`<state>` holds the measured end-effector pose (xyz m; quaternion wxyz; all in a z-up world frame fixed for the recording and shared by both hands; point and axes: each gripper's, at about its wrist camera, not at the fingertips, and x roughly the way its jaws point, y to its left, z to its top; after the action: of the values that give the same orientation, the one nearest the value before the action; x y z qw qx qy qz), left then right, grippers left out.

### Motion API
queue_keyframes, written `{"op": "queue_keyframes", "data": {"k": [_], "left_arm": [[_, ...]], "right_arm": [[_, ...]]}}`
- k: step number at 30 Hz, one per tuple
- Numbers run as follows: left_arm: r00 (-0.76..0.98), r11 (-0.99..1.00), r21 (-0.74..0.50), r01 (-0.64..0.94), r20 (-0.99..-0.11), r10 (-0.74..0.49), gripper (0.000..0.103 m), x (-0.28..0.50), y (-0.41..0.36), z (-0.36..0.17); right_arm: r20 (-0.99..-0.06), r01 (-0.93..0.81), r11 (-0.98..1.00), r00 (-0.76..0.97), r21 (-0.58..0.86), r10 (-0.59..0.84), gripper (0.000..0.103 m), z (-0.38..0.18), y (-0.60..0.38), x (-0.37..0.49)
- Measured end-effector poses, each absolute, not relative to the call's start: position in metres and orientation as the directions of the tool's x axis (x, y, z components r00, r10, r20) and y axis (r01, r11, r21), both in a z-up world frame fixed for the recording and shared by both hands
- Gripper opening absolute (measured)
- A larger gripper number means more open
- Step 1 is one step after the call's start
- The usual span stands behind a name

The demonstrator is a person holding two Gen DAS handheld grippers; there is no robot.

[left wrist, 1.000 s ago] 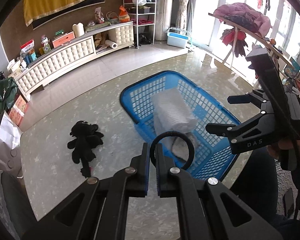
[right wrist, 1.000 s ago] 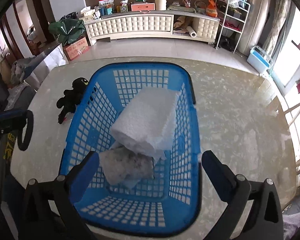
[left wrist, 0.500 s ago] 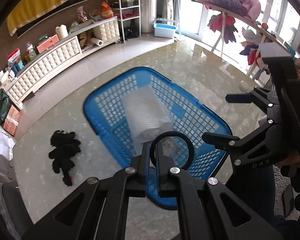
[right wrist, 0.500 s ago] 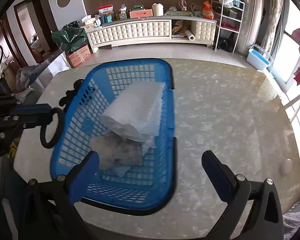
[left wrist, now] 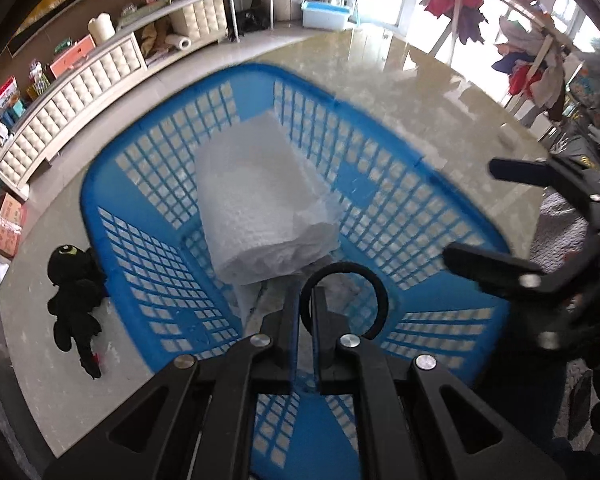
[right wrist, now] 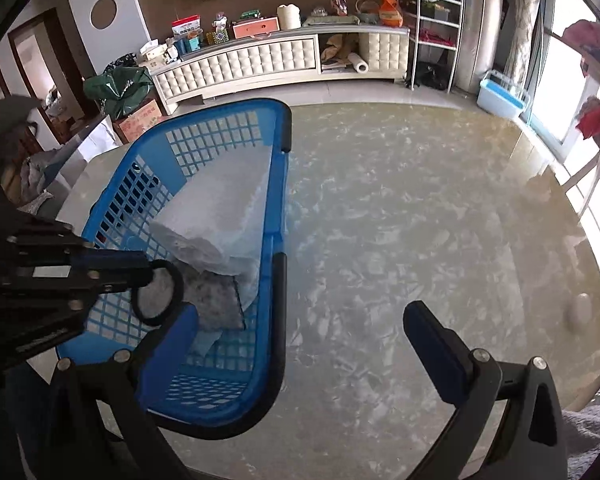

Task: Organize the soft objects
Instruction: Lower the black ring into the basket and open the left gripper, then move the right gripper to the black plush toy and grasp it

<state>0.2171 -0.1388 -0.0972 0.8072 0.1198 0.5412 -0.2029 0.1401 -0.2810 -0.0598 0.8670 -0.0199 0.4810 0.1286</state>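
- Blue plastic lattice basket on the marbled tabletop: stiff, already holding a folded white foam sheet, light and crushable.
- Right claw: spread wide, empty.
- Left claw: clenched on a thin black elastic hair loop, limp and feather-light, hanging over the basket.

The basket is bright blue with a square grid pattern of holes. In it lies a white folded sheet and a grey mottled cloth — perhaps speckled. The hair tie is black. The plush toy is black. The table is beige — marbled pattern.
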Motion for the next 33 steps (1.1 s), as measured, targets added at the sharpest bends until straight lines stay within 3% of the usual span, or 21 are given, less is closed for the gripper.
{"op": "queue_keyframes", "data": {"k": [11, 12, 16, 19, 33], "left_arm": [[0.311, 0.894, 0.04, 0.447, -0.944, -0.113, 0.005, 0.232, -0.148, -0.122], [0.31, 0.894, 0.039, 0.447, -0.944, -0.114, 0.01, 0.233, -0.149, -0.122], [0.32, 0.878, 0.042, 0.477, -0.939, -0.129, 0.059, 0.233, -0.156, -0.118], [0.35, 0.867, 0.081, 0.491, -0.93, -0.112, 0.087, 0.228, -0.165, -0.111], [0.475, 0.878, 0.143, 0.457, -0.874, -0.105, 0.094, 0.193, -0.133, -0.057]], "right_arm": [[-0.837, -0.26, 0.957, 0.489, 0.129, 0.246, 0.103, -0.064, -0.284, 0.142], [-0.837, -0.259, 0.957, 0.488, 0.131, 0.246, 0.103, -0.064, -0.284, 0.142], [-0.835, -0.26, 0.956, 0.488, 0.139, 0.254, 0.103, -0.064, -0.288, 0.142], [-0.834, -0.26, 0.955, 0.488, 0.141, 0.256, 0.103, -0.064, -0.288, 0.143], [-0.825, -0.254, 0.958, 0.508, 0.131, 0.247, 0.103, -0.044, -0.276, 0.129]]}}
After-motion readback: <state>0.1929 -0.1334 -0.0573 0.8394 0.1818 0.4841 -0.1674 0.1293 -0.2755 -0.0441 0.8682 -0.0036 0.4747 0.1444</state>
